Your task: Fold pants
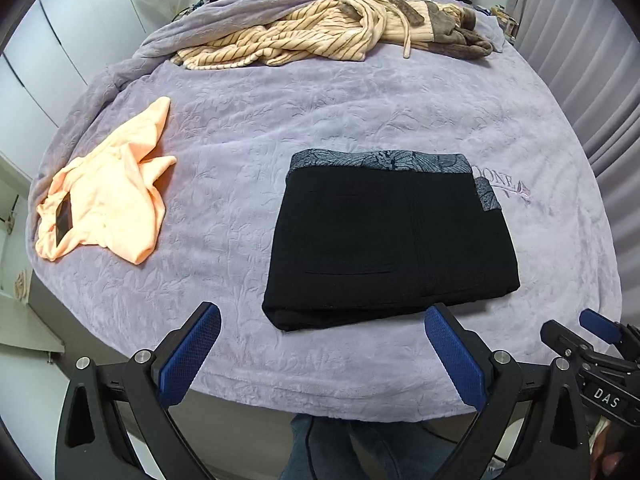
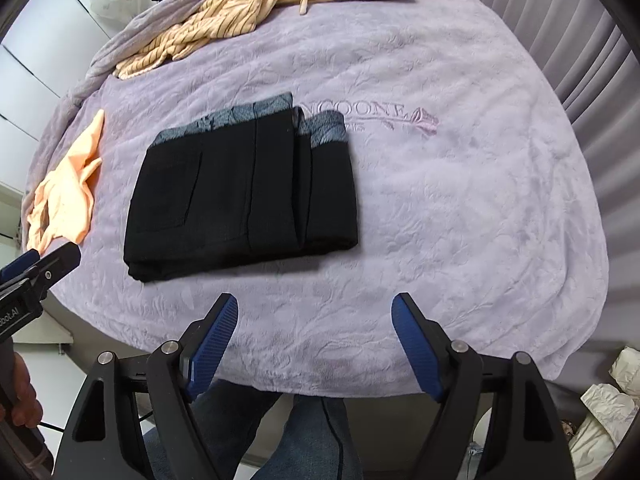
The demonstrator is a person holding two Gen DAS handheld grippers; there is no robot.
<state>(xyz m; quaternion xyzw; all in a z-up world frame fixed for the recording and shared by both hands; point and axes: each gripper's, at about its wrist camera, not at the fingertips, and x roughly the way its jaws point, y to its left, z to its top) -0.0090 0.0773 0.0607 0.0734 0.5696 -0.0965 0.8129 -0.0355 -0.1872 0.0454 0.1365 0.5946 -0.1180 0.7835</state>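
1. The left gripper (image 1: pixel 322 322) hangs over the near edge of the bed, jaws spread wide, grasping nothing.
2. The right gripper (image 2: pixel 315 314) hangs beside it, likewise spread and free of cloth.
3. The black pants (image 1: pixel 390 236) lie folded into a compact rectangle on the lavender blanket (image 1: pixel 320 108) just beyond both grippers, their grey floral waistband (image 1: pixel 380 161) on the far side.
4. Left of the pants, well apart, lies a crumpled peach top (image 1: pixel 116 196).
5. At the far end sits a heap of striped cream loungewear (image 1: pixel 304 34) with brown trim.
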